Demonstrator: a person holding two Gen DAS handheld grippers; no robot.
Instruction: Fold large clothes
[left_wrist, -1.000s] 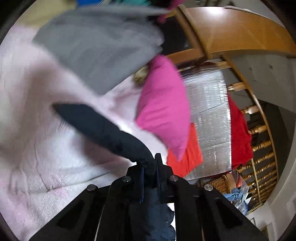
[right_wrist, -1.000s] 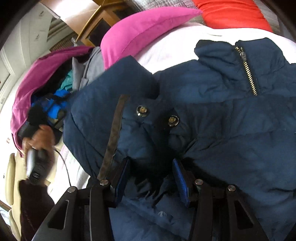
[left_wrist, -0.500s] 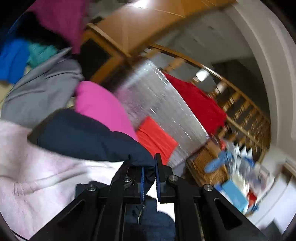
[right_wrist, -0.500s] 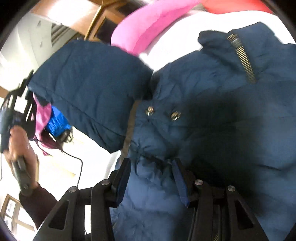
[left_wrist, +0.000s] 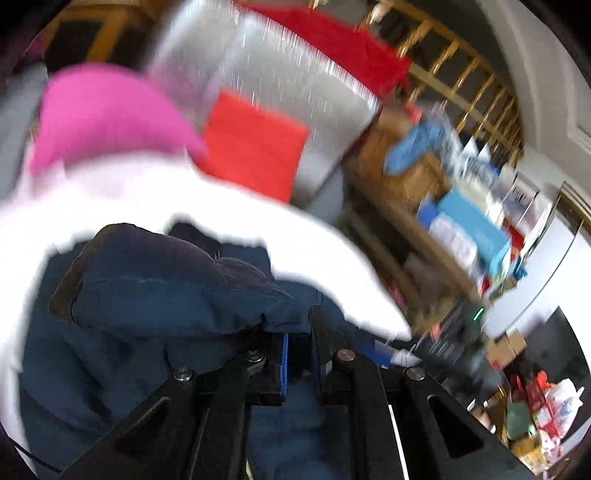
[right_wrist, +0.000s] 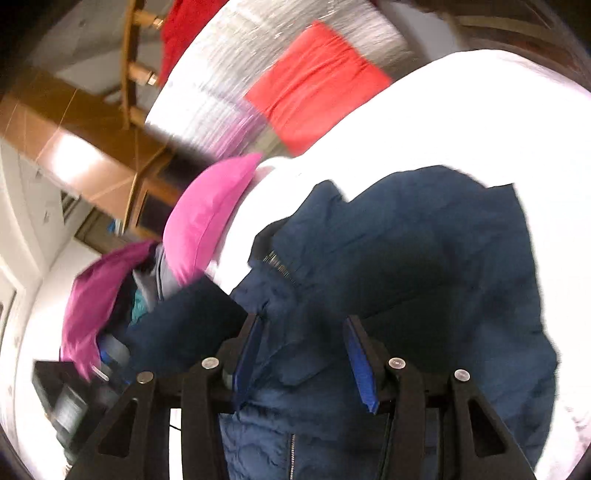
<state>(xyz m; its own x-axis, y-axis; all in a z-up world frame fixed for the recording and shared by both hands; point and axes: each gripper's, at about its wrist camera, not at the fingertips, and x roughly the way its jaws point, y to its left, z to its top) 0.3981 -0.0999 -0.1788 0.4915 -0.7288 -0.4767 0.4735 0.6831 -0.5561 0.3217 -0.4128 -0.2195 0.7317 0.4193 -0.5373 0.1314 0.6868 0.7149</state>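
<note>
One navy puffer jacket (right_wrist: 424, 258) bunched on white bed (right_wrist: 480, 122), below pink pillow (right_wrist: 207, 218): bulky, soft, light, slippery shell. Take thick seams, not loose shell. Right claw (right_wrist: 301, 354) grasping jacket bulk; left claw (left_wrist: 299, 354) clenched on sleeve (left_wrist: 166, 284).

We see a bright pink pillow (left_wrist: 107, 114) lying on the pale bed cover (left_wrist: 147, 195), with a red cloth (left_wrist: 255, 151) just beside it against a silvery quilted panel (left_wrist: 280, 81). A wooden railing (left_wrist: 465, 77) runs behind, above blurred clutter of boxes (left_wrist: 469, 229). A brown wooden cabinet (right_wrist: 70, 136) stands near a magenta garment (right_wrist: 96, 291).
</note>
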